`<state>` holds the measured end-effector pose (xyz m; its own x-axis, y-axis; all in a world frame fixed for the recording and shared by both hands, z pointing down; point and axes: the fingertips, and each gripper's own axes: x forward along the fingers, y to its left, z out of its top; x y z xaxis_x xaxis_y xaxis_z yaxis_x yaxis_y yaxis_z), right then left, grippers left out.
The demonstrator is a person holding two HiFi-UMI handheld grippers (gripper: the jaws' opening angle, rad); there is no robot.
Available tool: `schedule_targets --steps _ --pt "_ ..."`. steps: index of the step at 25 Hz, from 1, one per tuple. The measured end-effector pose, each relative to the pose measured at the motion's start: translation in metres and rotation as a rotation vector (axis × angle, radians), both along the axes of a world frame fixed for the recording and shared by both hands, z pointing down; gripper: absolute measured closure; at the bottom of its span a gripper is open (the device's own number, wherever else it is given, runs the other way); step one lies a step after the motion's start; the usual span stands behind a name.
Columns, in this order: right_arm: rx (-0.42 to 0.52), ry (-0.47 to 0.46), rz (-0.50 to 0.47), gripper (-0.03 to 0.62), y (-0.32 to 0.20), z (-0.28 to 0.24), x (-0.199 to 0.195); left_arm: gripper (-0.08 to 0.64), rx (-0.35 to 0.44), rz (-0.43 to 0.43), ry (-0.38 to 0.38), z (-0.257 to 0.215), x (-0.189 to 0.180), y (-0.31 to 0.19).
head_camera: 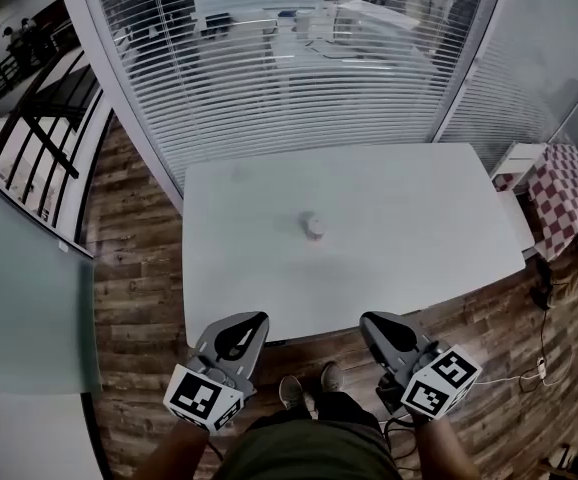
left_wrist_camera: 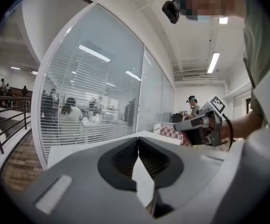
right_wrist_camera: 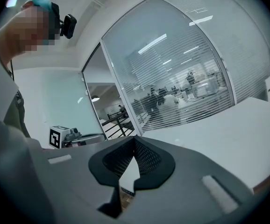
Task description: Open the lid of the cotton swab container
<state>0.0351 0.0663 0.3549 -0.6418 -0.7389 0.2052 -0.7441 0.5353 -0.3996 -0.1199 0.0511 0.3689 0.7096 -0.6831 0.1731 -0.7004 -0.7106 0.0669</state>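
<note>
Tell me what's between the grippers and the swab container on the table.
Nothing visible. The container stands alone mid-table, and only bare tabletop lies between it and the left gripper and right gripper. Both grippers are shut and empty, at the table's near edge.

The table [head_camera: 399, 198] has a smooth, matt white top. The floor [head_camera: 129, 258] is brown wood planking with a visible grain. The small container [head_camera: 314, 226] looks like pale plastic, though it is too small to judge its finish. The left gripper [left_wrist_camera: 138, 141] and right gripper [right_wrist_camera: 134, 140] are matt grey plastic, and their dark pads [right_wrist_camera: 146, 158] are finely ribbed. The wall [head_camera: 529, 58] is smooth glass, partly lined with slatted blinds [head_camera: 299, 88]. The checked cover [head_camera: 561, 193] is cloth.
</note>
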Motion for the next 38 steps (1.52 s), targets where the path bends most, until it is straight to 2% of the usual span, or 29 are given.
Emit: schedule_targets --steps 9,20,23,26,32,35,38 --pt "-0.013 -0.011 -0.037 0.583 -0.038 0.008 0.007 0.551 -0.021 -0.022 -0.021 0.013 0.01 -0.032" --pt "-0.048 -0.018 -0.138 0.583 -0.117 0.024 0.027 0.537 -0.075 -0.083 -0.06 0.044 0.039 -0.105" --pt "-0.059 -0.021 -0.167 0.583 -0.138 0.03 0.035 0.519 -0.101 -0.098 -0.056 0.059 0.049 -0.122" --pt "-0.067 -0.026 -0.194 0.583 -0.157 0.036 0.043 0.495 -0.144 -0.112 -0.095 0.074 0.059 -0.137" --pt "-0.076 -0.029 -0.255 0.582 -0.188 0.046 0.055 0.456 -0.176 -0.141 -0.125 0.107 0.074 -0.163" --pt "-0.077 -0.035 -0.277 0.581 -0.201 0.052 0.058 0.436 -0.195 -0.136 -0.154 0.128 0.079 -0.174" --pt "-0.086 -0.031 -0.29 0.581 -0.21 0.062 0.06 0.408 -0.204 -0.119 -0.15 0.145 0.09 -0.186"
